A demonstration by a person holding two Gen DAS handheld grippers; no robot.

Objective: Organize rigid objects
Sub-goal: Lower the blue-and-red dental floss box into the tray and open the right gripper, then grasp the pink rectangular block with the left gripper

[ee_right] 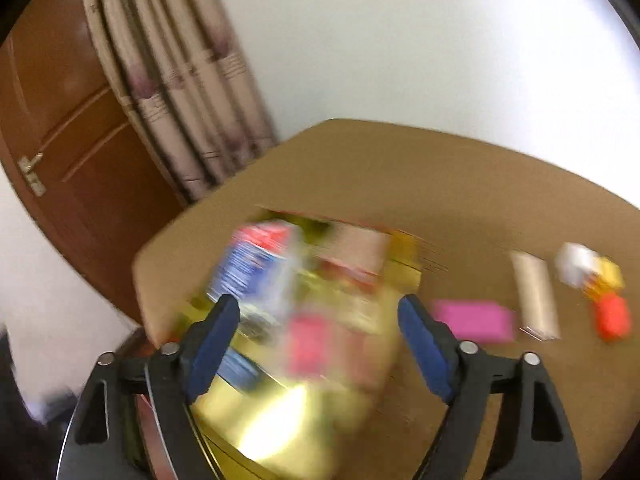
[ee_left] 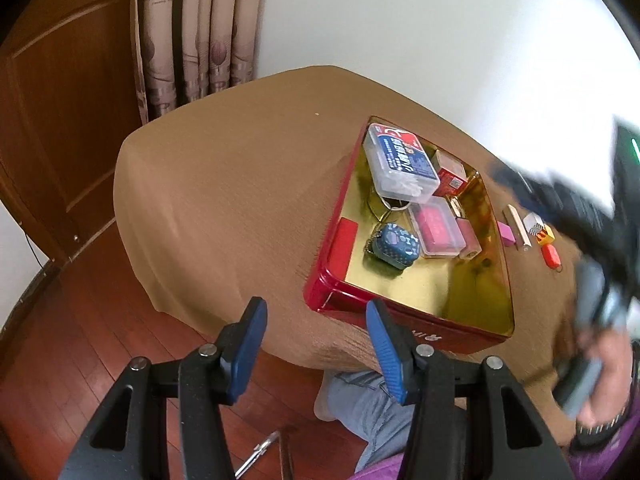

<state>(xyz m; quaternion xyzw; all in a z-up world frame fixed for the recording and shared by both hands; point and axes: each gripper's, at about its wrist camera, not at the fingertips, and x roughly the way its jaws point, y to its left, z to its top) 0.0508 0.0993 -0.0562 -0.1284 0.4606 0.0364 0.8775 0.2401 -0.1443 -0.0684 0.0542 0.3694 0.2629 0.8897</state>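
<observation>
A: What does the left gripper [ee_left: 316, 312] hold?
B: Nothing. Its blue pads stand apart over the table's near edge, just by the corner of the red tin [ee_left: 348, 300].

A: And the right gripper [ee_right: 318, 320]?
B: Its jaws are wide, with nothing pressed between the pads. The view through them is badly smeared; it shows the tin's gold floor behind them.

A: What lies in the tin?
B: At the far end, a clear box [ee_left: 400, 164] with a blue and red label. The label carries white characters, too small to read. Beside it sits a red carton [ee_left: 450, 178], its print also unreadable. Nearer are a clear case [ee_left: 436, 228] with a pink insert, a pink block [ee_left: 470, 238] just beside it, and a dark blue patterned pouch [ee_left: 394, 246] with a bead chain.

A: Any writing on the tin itself?
B: Some pale letters on its near wall, upside down and partly hidden; they cannot be made out.

A: What is on the cloth [ee_left: 224, 184] outside the tin?
B: To the right of the tin: a pink eraser [ee_left: 506, 234], a pale stick [ee_left: 519, 226], a white piece [ee_left: 533, 222], a yellow cube [ee_left: 545, 235] and a red piece [ee_left: 551, 256], close together.
</observation>
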